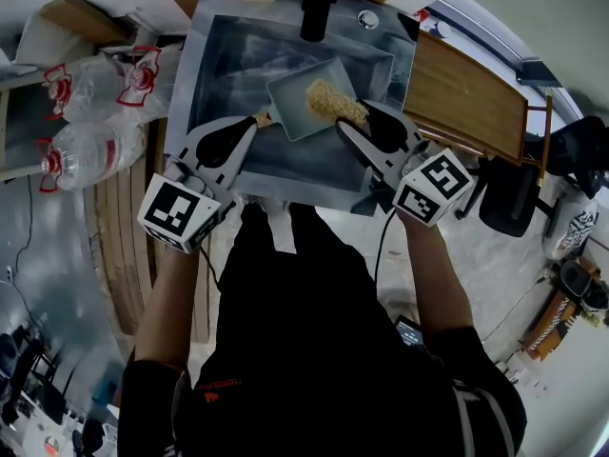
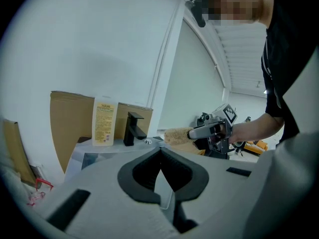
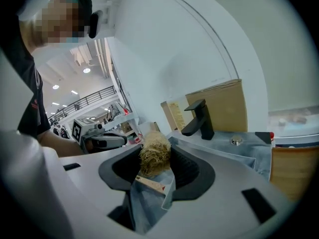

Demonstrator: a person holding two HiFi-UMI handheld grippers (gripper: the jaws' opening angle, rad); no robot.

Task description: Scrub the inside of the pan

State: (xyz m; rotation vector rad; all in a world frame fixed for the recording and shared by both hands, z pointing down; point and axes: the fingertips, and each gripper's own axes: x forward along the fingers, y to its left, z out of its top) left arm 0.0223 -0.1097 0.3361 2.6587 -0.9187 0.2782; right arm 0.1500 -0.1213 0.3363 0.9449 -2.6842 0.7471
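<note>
Now: scrubber over the pan, held by a narrow grip

At the far left, clear plastic bags [image 1: 95, 84] lie beside the sink [image 1: 214, 65], well apart from the work. Next comes the left claw [image 1: 249, 128], reaching in over the sink's near edge with its jaws pressed together on the tan end of the handle [image 1: 262, 118]. The left gripper view shows them meeting at the tips with only a thin pale sliver between. The pan [image 1: 295, 103], grey and squarish, sits in the basin below the black faucet [image 1: 319, 8], handle pointing left. Over the pan's right half lies the scrubber [image 1: 335, 103], a wad of tan fibres, pinched in the right claw [image 1: 354, 120], whose jaws close on its near end. Whether the wad presses on the pan's floor or only rests at the rim, I cannot tell. Just right of the sink lies a wooden board [image 1: 466, 98].

Scrubbing looks to be under way or about to begin. The weak point, I judge, is the left hold: the handle is gripped only at its tip, so a hard sideways stroke could make the pan pivot or slide in the basin, or pull the handle out altogether. The scrubber is soft and springy, so pressing down may squeeze it out of the right claw, and then the hard jaw tips would scrape the pan. Strokes carried far right risk knocking the board
</note>
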